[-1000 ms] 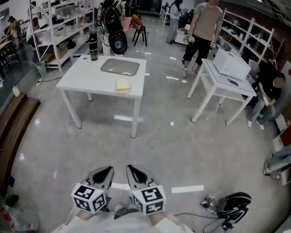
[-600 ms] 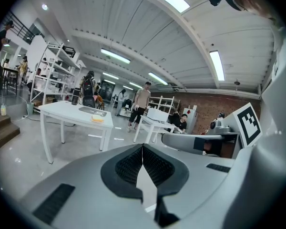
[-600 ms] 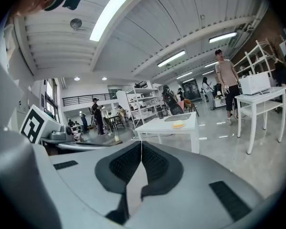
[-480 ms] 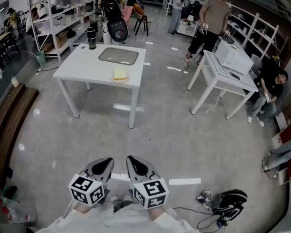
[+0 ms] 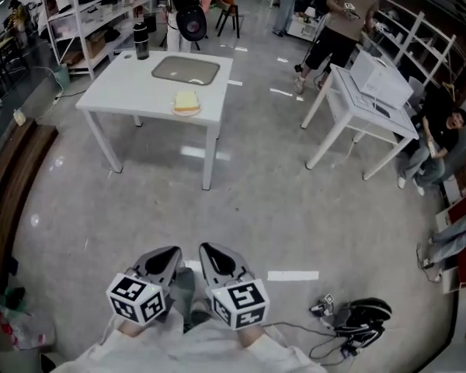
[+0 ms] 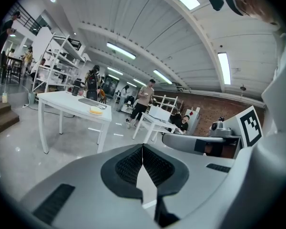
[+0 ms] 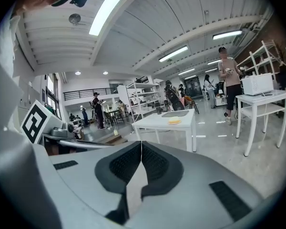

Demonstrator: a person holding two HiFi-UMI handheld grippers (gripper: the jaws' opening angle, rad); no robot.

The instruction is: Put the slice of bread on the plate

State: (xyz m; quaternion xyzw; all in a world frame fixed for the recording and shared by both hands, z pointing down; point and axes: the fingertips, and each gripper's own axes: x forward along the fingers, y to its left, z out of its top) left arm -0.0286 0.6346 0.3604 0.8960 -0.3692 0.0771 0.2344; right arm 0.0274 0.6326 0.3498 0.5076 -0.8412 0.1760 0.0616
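Slice of bread (image 5: 186,101) lies well ahead of our left claw (image 5: 169,255) and right claw (image 5: 210,252), both closed and empty. It is probably soft and light, so we'd pinch opposite edges gently.

Slice of bread (image 5: 186,102) on white table (image 5: 116,95): too small in head view to tell whether a plate lies under it. Left gripper view, slice of bread (image 6: 96,110) is only a yellow speck; right gripper view, slice of bread (image 7: 174,121) the same. Grey flat thing (image 5: 186,70) behind it: tray or mat, can't tell. Hands hidden under left gripper (image 5: 165,259) and right gripper (image 5: 217,258); sleeves (image 5: 217,352) cut by bottom edge. Standing person (image 5: 343,22): head cut by top edge. Legs (image 5: 450,247) cut by right edge. Black gear on floor (image 5: 361,321): unclear what it is.
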